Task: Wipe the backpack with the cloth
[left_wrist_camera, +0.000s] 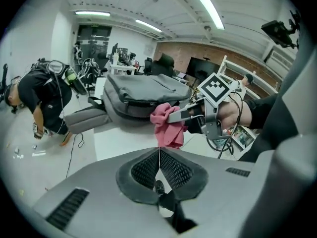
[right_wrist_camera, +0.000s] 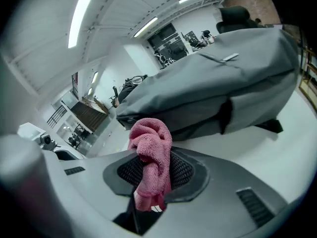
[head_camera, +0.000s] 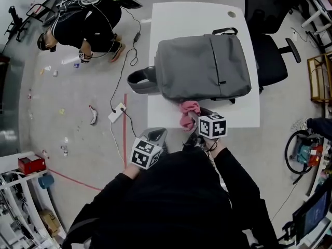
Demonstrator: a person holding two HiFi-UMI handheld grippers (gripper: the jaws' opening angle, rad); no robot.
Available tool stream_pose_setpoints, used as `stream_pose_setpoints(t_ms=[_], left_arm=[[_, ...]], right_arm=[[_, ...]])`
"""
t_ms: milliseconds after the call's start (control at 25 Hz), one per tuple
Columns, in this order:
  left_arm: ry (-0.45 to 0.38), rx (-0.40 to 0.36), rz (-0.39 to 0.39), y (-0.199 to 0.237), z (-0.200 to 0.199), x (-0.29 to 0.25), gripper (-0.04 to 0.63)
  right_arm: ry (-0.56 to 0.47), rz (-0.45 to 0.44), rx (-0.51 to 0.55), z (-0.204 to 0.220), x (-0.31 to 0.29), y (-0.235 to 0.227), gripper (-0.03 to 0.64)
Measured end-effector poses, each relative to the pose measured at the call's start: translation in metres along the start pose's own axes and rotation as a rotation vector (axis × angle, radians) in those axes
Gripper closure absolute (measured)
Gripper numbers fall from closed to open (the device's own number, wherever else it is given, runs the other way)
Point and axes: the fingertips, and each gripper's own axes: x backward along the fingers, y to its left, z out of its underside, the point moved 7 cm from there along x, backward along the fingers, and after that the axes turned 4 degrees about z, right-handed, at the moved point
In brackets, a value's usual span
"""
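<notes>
A grey backpack (head_camera: 203,66) lies flat on the white table (head_camera: 244,113), its handle (head_camera: 139,80) hanging over the table's left edge. My right gripper (head_camera: 191,119) is shut on a pink cloth (head_camera: 188,114), which hangs just off the backpack's near edge. In the right gripper view the cloth (right_wrist_camera: 150,158) bunches between the jaws with the backpack (right_wrist_camera: 213,90) close ahead. My left gripper (head_camera: 156,135) is shut and empty, off the table's near left corner. In the left gripper view its pads meet, and the cloth (left_wrist_camera: 166,124) and backpack (left_wrist_camera: 143,94) lie beyond.
A black office chair (head_camera: 270,35) stands right of the table. A person in black (head_camera: 85,22) crouches on the floor at far left. A cable and power strip (head_camera: 117,112) lie on the floor by the table's left side, next to red tape (head_camera: 124,134).
</notes>
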Motion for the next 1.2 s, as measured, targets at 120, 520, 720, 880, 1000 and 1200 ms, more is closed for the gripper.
stream_pose_setpoints(t_ms=[120, 520, 720, 880, 1000, 1200], left_arm=[[0.020, -0.045, 0.020, -0.019, -0.018, -0.024, 0.575], [0.068, -0.124, 0.084, -0.047, -0.038, -0.056, 0.575], [0.063, -0.133, 0.098, -0.027, -0.036, -0.049, 0.575], [0.048, -0.079, 0.091, 0.005, -0.029, -0.034, 0.575], [0.041, -0.065, 0.103, 0.022, -0.028, -0.022, 0.575], [0.021, -0.084, 0.088, 0.056, -0.027, -0.001, 0.575]], right_arm=[[-0.038, 0.073, -0.078, 0.003, 0.031, -0.054, 0.507], [-0.229, 0.415, -0.324, 0.002, 0.148, -0.212, 0.507], [-0.263, 0.459, -0.277, -0.022, 0.147, -0.201, 0.507], [-0.232, 0.361, -0.127, -0.030, 0.104, -0.118, 0.507], [-0.194, 0.289, -0.030, -0.032, 0.074, -0.051, 0.506], [-0.127, 0.151, 0.199, -0.030, 0.012, 0.043, 0.507]])
